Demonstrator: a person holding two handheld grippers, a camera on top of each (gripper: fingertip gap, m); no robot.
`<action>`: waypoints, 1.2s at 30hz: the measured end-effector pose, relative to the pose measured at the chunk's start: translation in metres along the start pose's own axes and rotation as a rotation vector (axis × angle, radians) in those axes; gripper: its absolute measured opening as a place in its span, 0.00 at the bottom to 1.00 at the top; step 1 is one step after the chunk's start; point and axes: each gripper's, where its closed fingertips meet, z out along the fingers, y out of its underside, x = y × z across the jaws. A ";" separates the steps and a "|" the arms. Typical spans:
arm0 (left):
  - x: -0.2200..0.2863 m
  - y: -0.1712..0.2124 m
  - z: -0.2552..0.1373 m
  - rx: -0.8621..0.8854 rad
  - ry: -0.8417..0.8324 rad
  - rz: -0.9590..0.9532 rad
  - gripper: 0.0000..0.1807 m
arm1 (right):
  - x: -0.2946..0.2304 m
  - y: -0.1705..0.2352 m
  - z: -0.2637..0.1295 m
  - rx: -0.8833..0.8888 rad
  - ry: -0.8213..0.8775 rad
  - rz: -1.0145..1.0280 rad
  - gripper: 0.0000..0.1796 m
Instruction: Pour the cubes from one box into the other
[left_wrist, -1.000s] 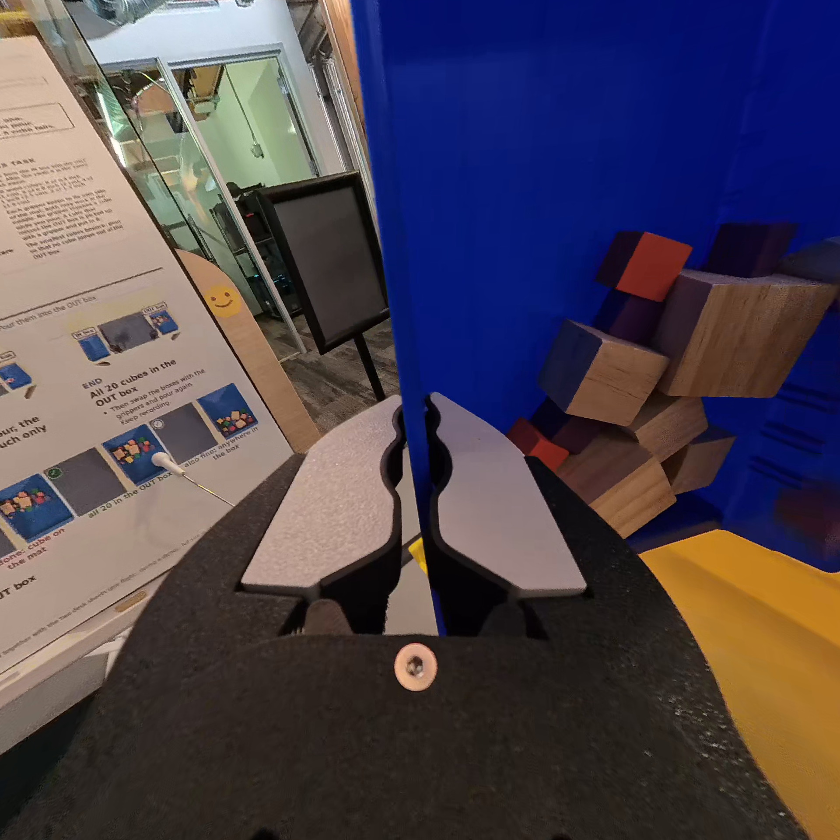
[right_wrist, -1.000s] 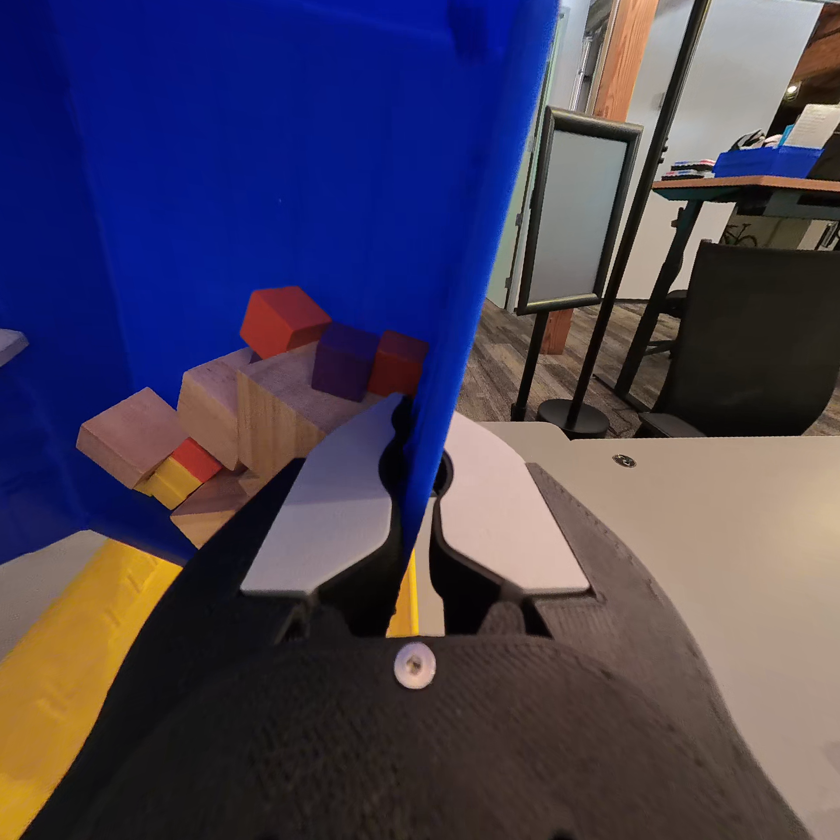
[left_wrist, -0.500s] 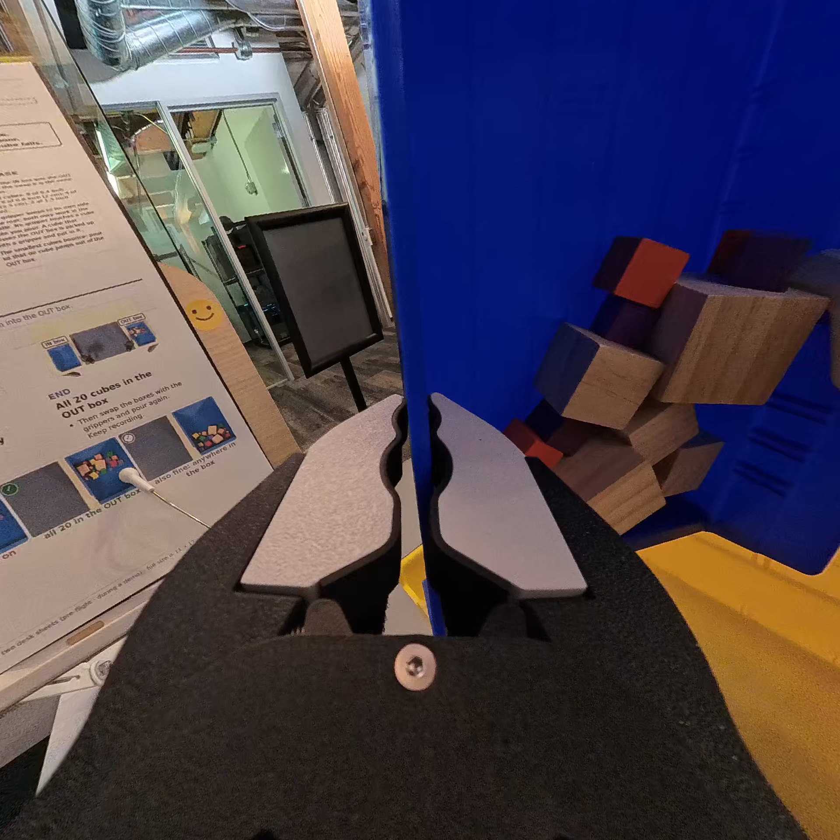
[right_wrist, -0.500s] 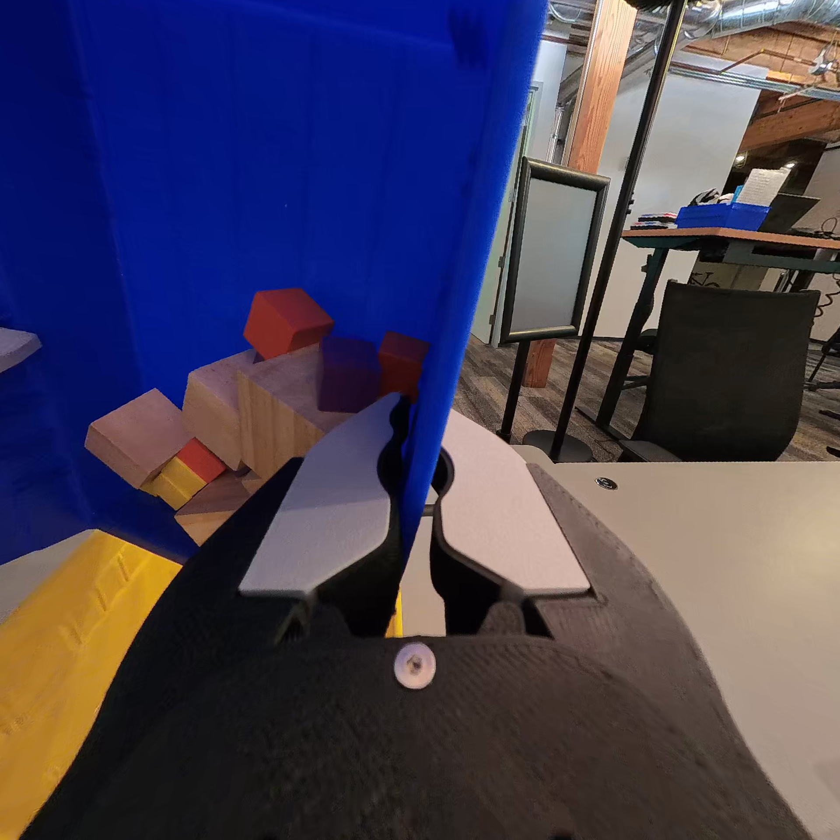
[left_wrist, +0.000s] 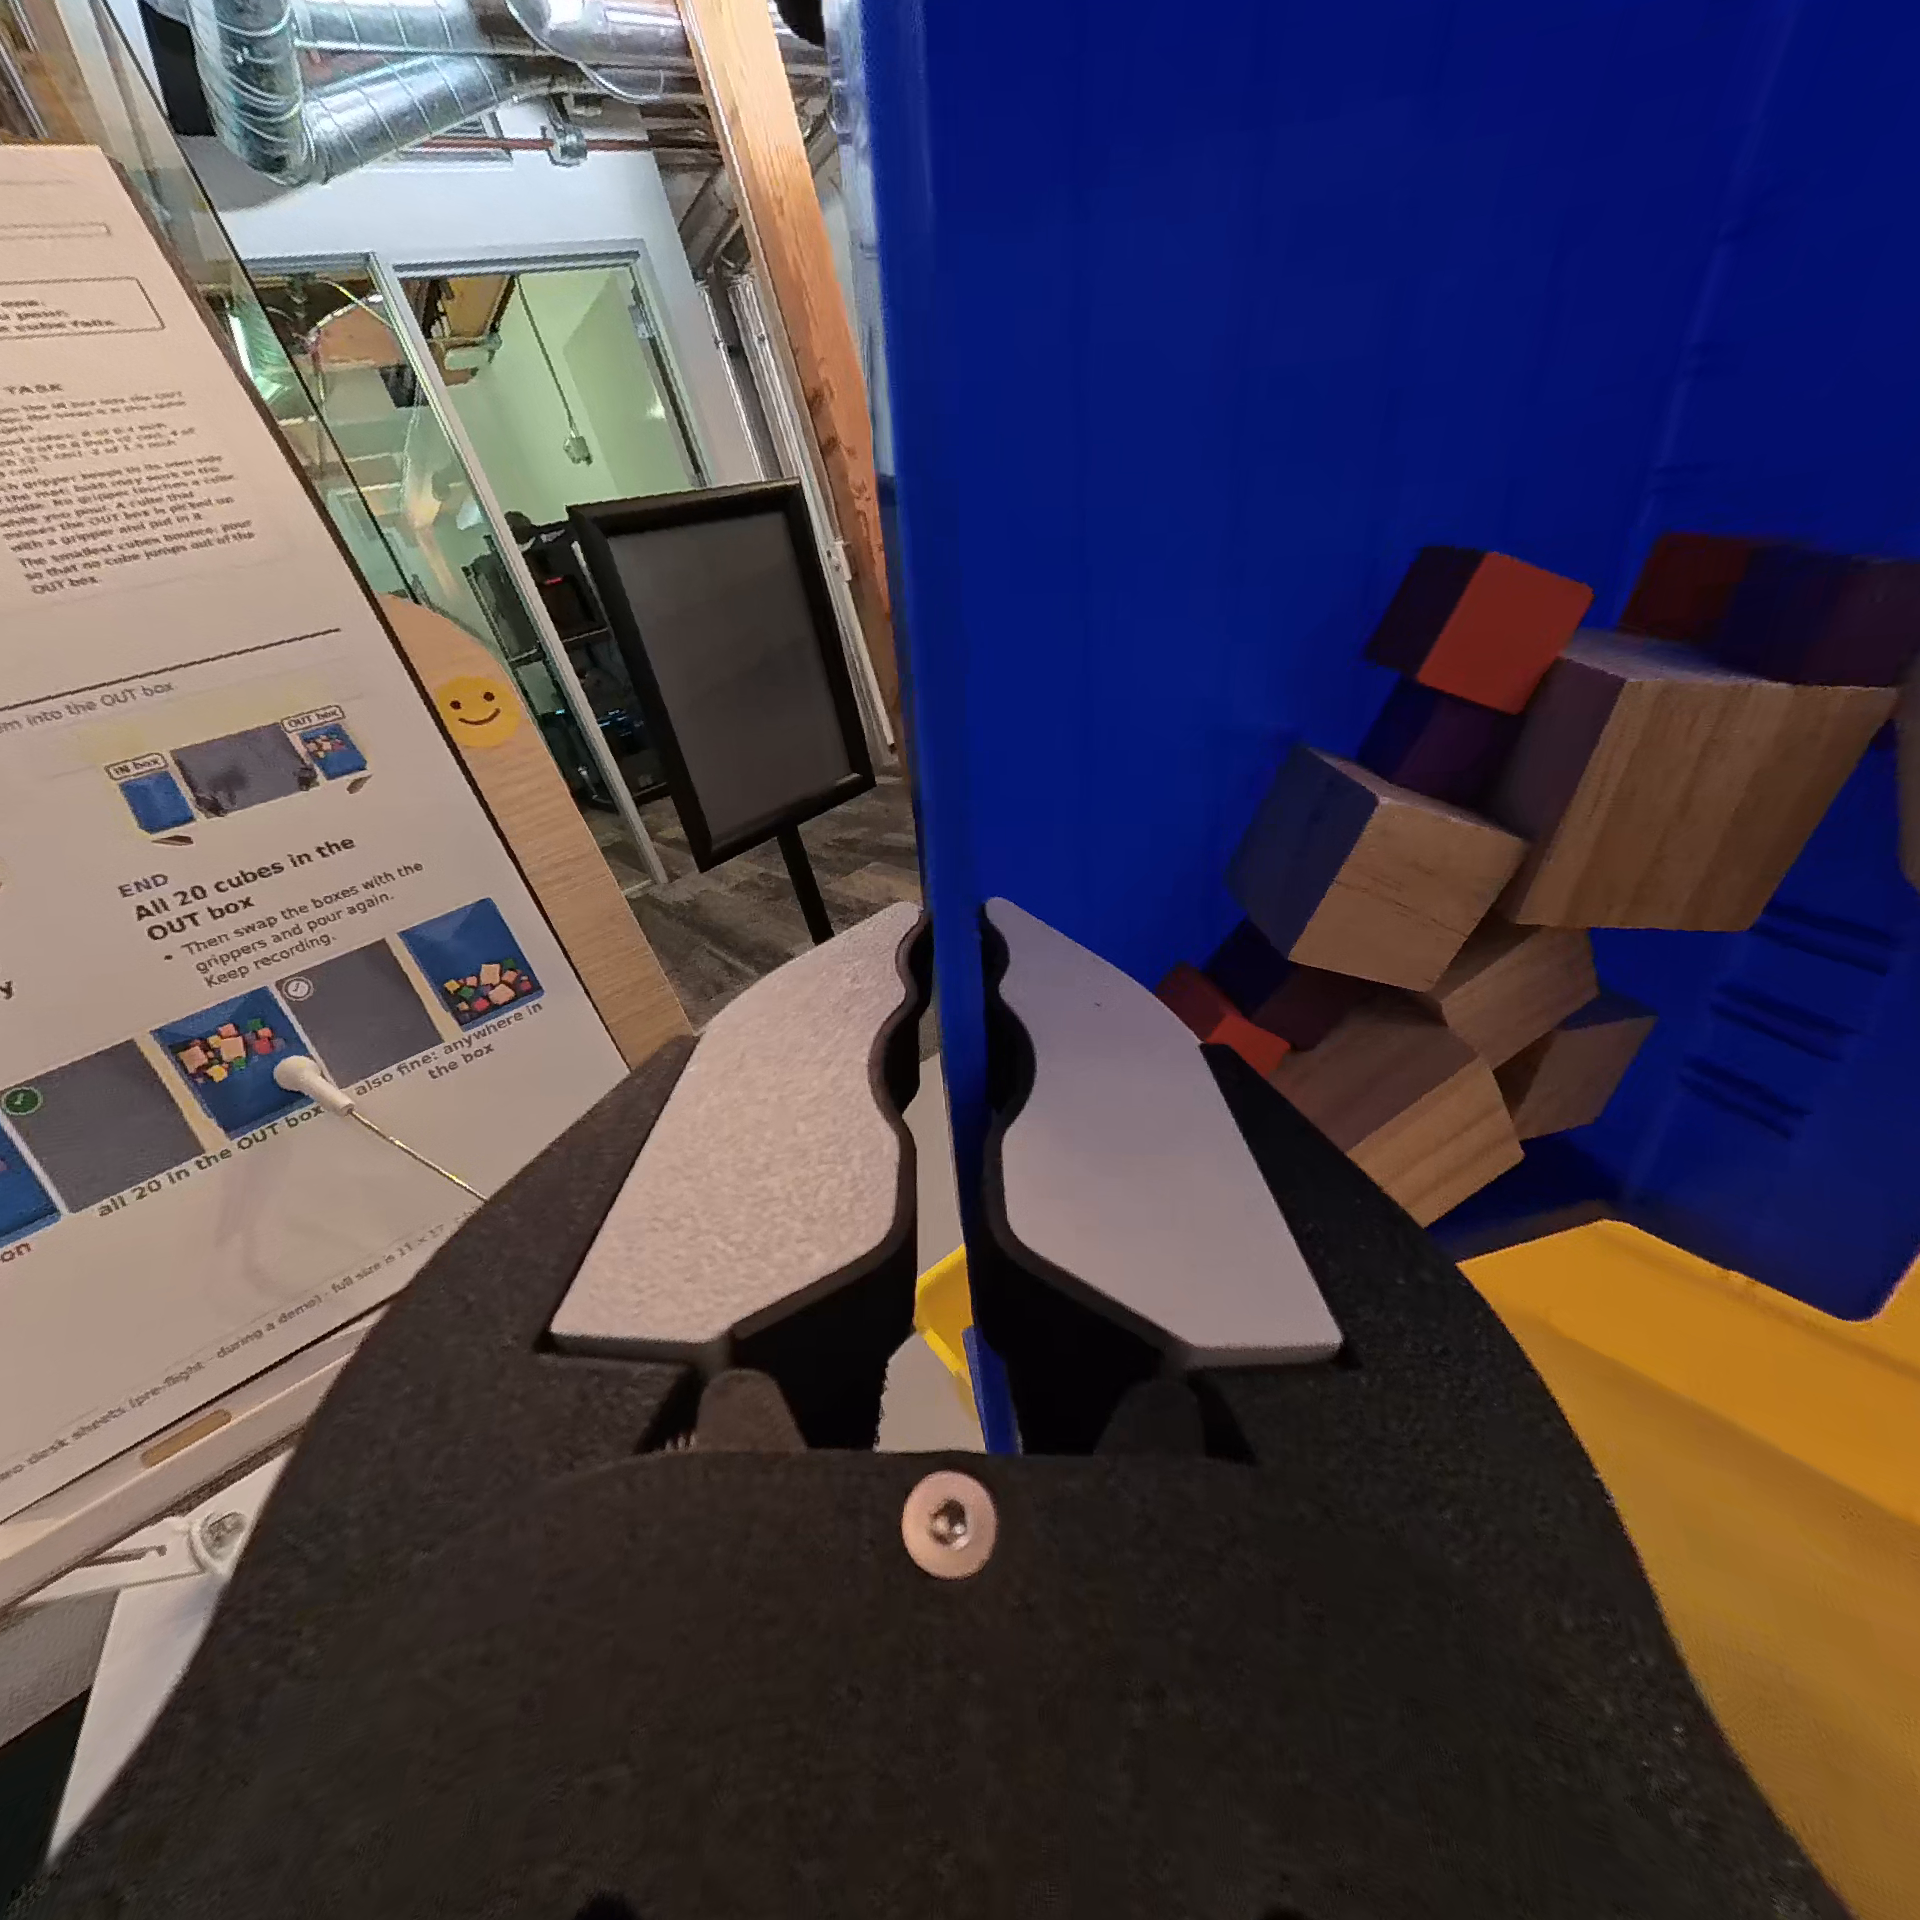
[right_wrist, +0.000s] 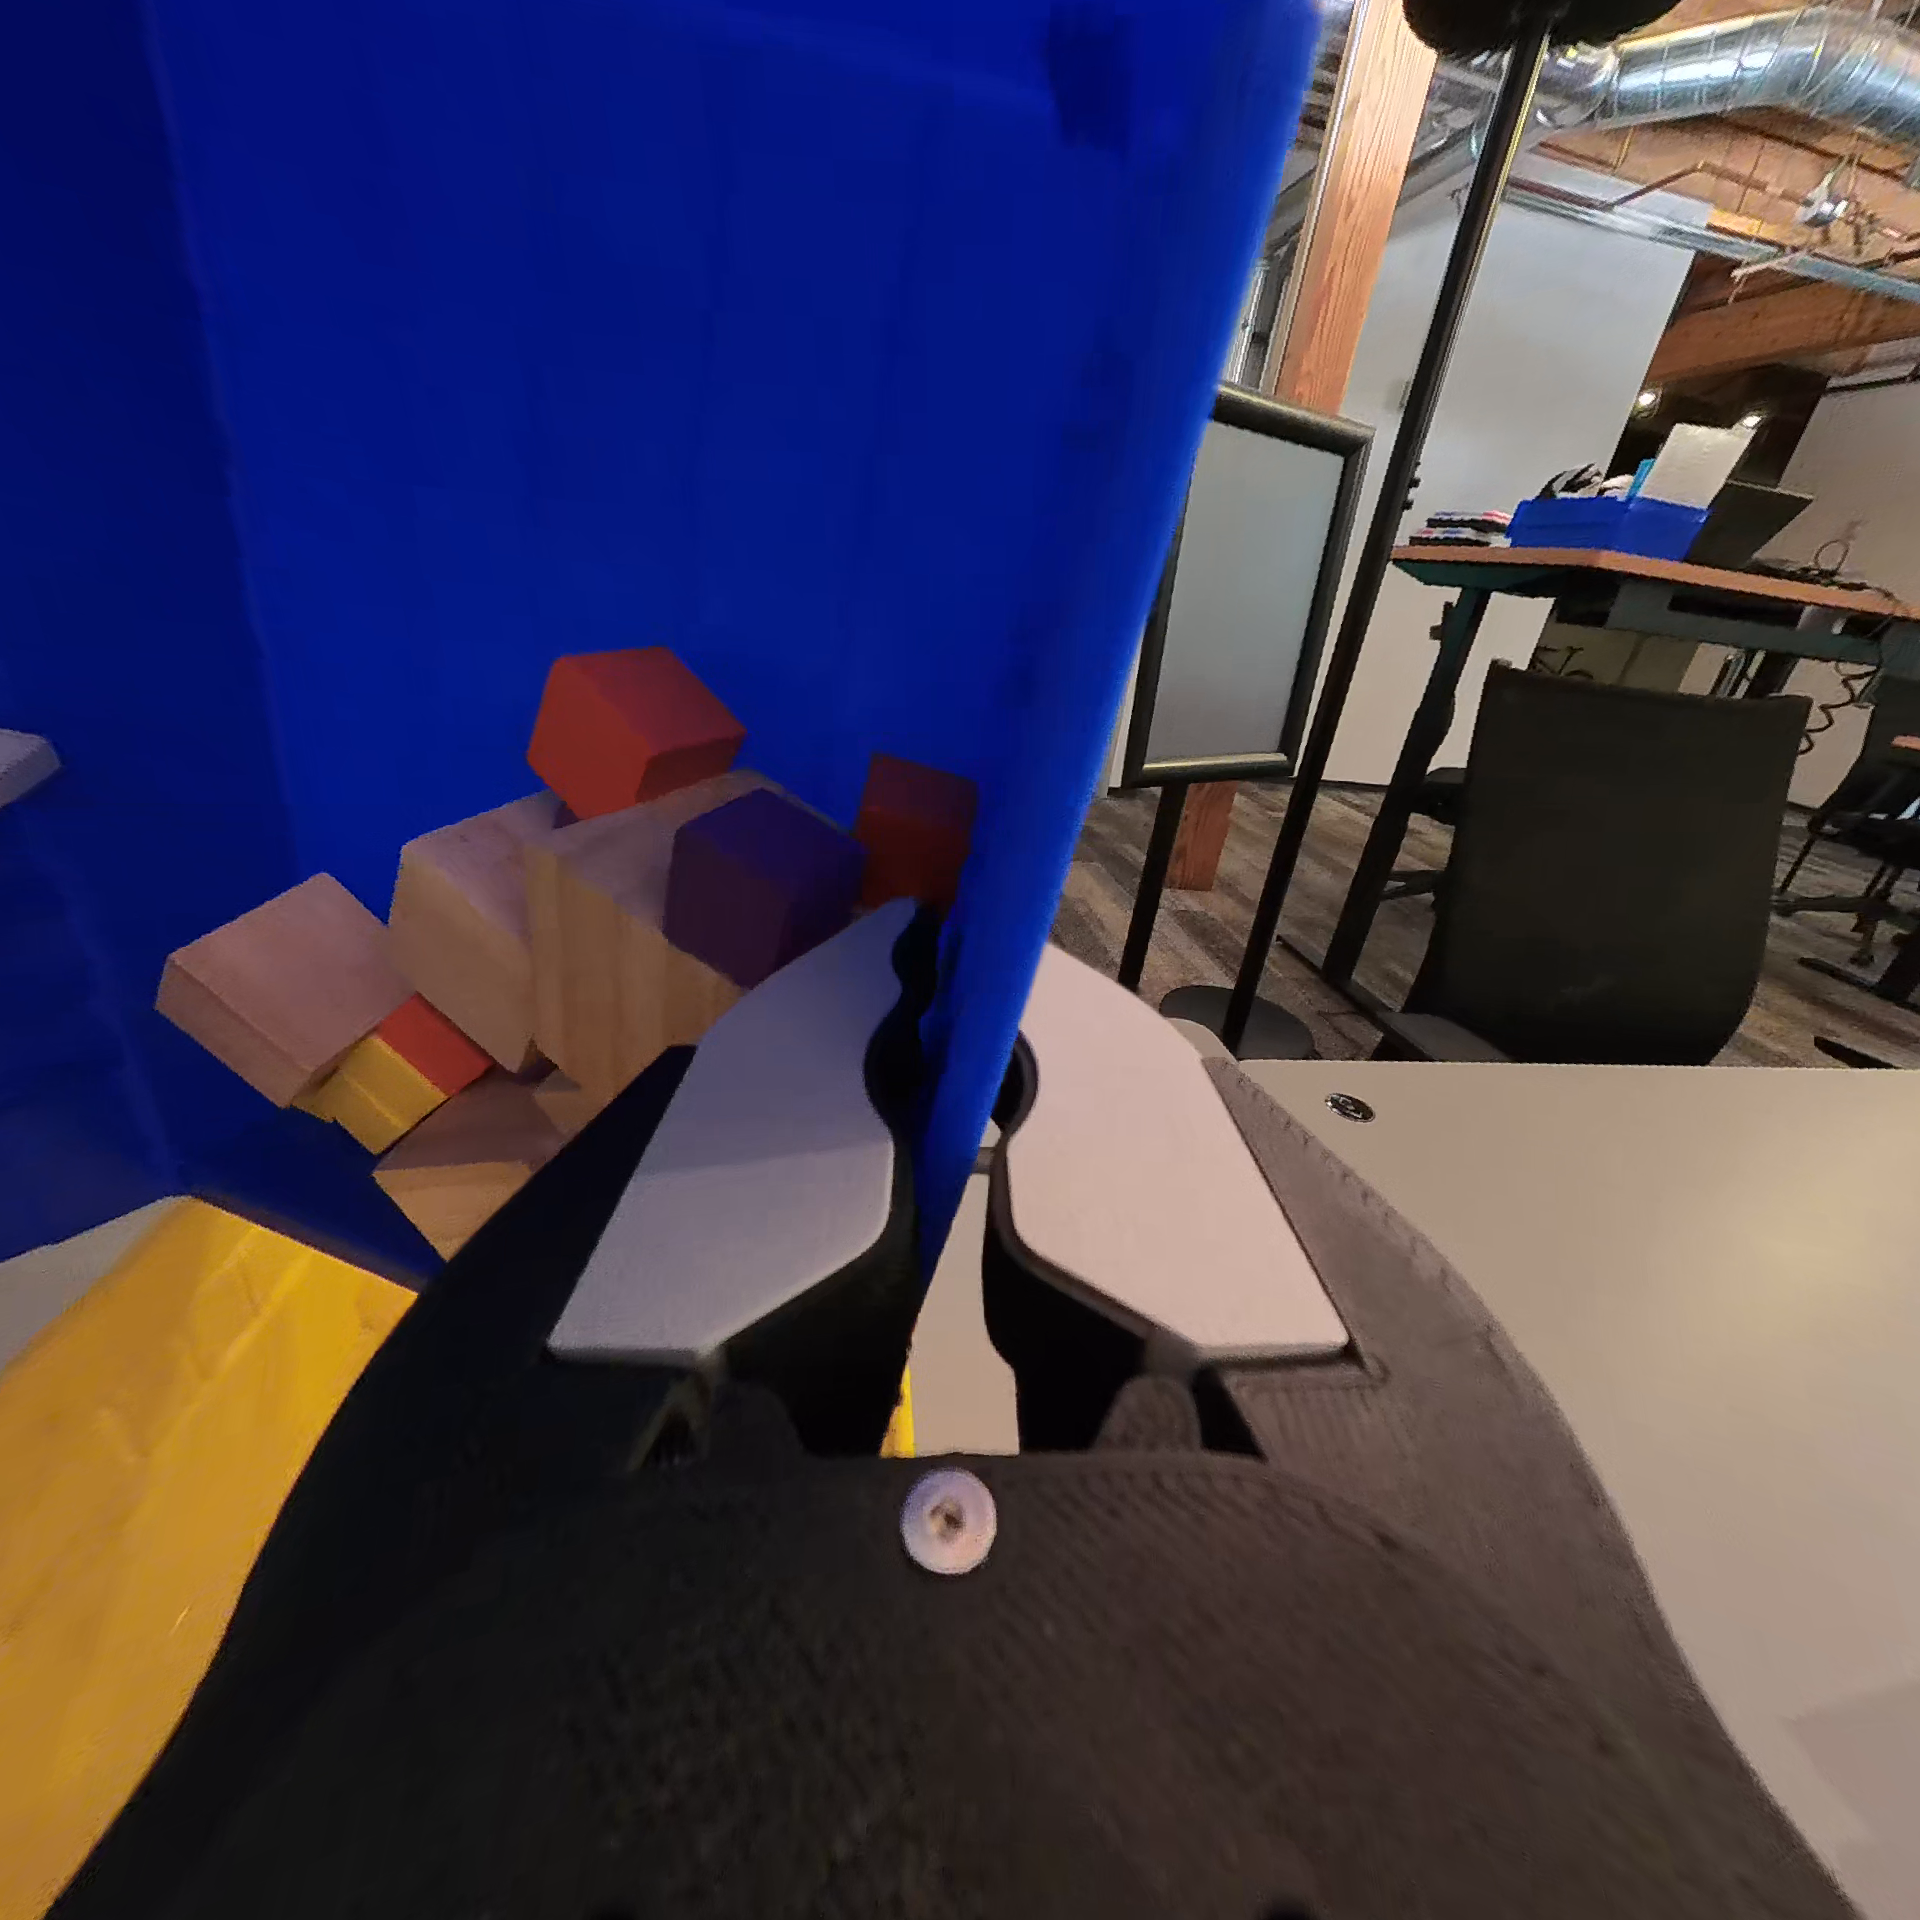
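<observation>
A blue box (left_wrist: 1299, 468) is tipped up steeply. My left gripper (left_wrist: 951, 935) is shut on its left wall and my right gripper (right_wrist: 930, 935) is shut on its right wall (right_wrist: 1039, 727). Several wooden and coloured cubes (left_wrist: 1507, 883) are piled in the low end of the blue box, also shown in the right wrist view (right_wrist: 582, 935). A yellow box (left_wrist: 1714, 1455) lies just below the blue box's lower edge and shows in the right wrist view (right_wrist: 156, 1455) too. The tip of the left gripper's finger (right_wrist: 21, 753) shows at the far left.
A printed instruction sheet (left_wrist: 208, 831) stands at the left. The grey table (right_wrist: 1610, 1299) extends to the right. Beyond it are a framed sign stand (right_wrist: 1236, 603), a black pole (right_wrist: 1403, 520), a black chair (right_wrist: 1600, 873) and a desk with a blue bin (right_wrist: 1600, 520).
Both grippers have tilted the blue box further up; the background dropped in both views. The cubes have shifted a little in the box's low end.
</observation>
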 end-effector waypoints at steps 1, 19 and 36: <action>0.000 0.000 0.000 -0.007 -0.003 0.001 0.03 | 0.000 0.000 0.000 -0.008 -0.002 0.007 0.03; -0.005 0.001 0.000 -0.006 -0.011 -0.026 0.03 | -0.005 -0.002 0.003 -0.021 -0.007 -0.023 0.03; -0.006 -0.008 -0.002 0.027 -0.016 -0.018 0.03 | -0.005 -0.010 0.000 0.025 -0.002 -0.035 0.04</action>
